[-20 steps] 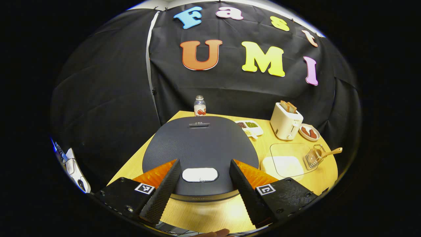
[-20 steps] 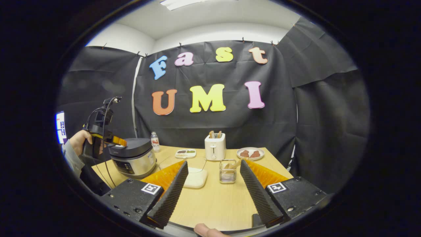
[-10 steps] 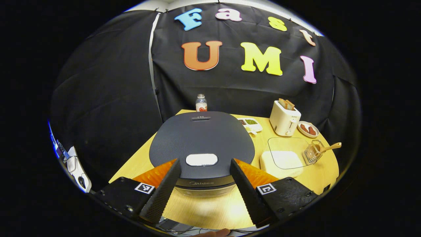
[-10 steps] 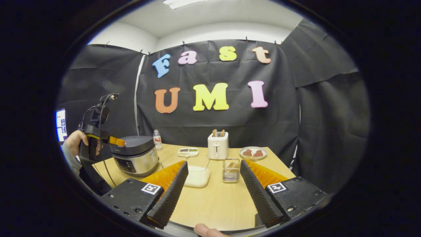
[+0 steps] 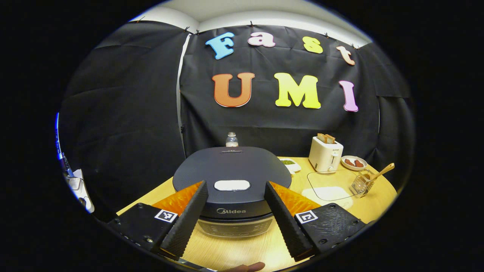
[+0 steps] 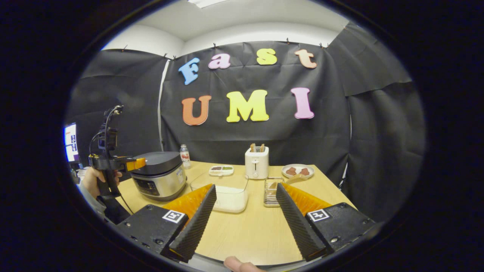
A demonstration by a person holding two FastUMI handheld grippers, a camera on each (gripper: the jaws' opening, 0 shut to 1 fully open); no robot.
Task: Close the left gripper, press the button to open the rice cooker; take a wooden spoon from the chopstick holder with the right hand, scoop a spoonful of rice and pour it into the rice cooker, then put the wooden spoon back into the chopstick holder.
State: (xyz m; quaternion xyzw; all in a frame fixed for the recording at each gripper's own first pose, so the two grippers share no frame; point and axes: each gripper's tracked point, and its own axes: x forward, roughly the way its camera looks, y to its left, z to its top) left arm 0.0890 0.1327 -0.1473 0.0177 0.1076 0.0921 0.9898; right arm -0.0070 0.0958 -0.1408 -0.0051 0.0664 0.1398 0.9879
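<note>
Wooden desk: we hold the left gripper (image 5: 231, 211) spread before the closed rice cooker (image 5: 231, 176), aligned with its button (image 5: 231, 185); right gripper (image 6: 244, 221) spread, facing the chopstick holder (image 6: 271, 192) mid-desk.

Black cloth walls (image 6: 378, 124) (creased) behind wooden table (image 6: 245, 230).

Left gripper (image 5: 235, 211) fingers spread wide, rice cooker (image 5: 231, 177) lid shut, white button (image 5: 231, 185) between them

Cloth-walled demo booth; table (image 6: 249, 230) set with toaster (image 6: 256, 163).
</note>
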